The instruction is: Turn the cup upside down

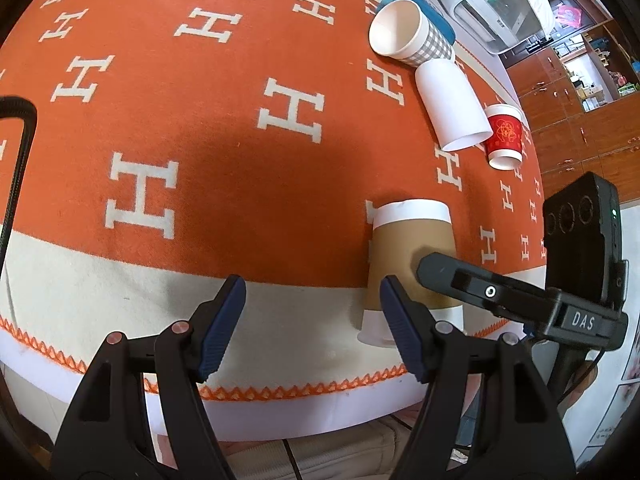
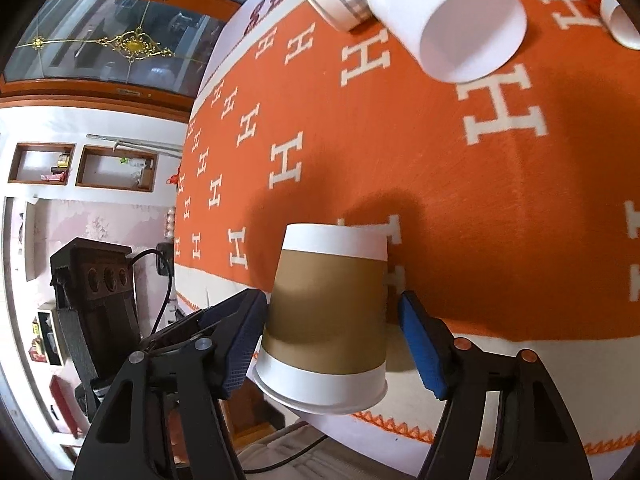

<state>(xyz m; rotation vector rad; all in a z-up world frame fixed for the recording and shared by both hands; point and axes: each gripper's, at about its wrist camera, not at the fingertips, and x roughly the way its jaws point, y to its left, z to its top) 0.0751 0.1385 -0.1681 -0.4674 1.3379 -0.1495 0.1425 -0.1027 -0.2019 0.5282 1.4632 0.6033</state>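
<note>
A brown paper cup with white bands [image 2: 328,312] stands upside down, rim down, on the cream border of the orange cloth near the table's front edge. It also shows in the left wrist view [image 1: 412,264]. My right gripper [image 2: 332,344] is open, its blue pads on either side of the cup with a gap on the right side. One of its fingers [image 1: 460,280] shows beside the cup in the left wrist view. My left gripper [image 1: 312,328] is open and empty, just left of the cup above the table edge.
A grey-checked cup [image 1: 404,34] and a white cup [image 1: 452,108] lie on their sides at the far right; a red cup [image 1: 504,136] stands upside down beside them. The table's front edge [image 1: 280,412] is close below my grippers. Cabinets stand beyond.
</note>
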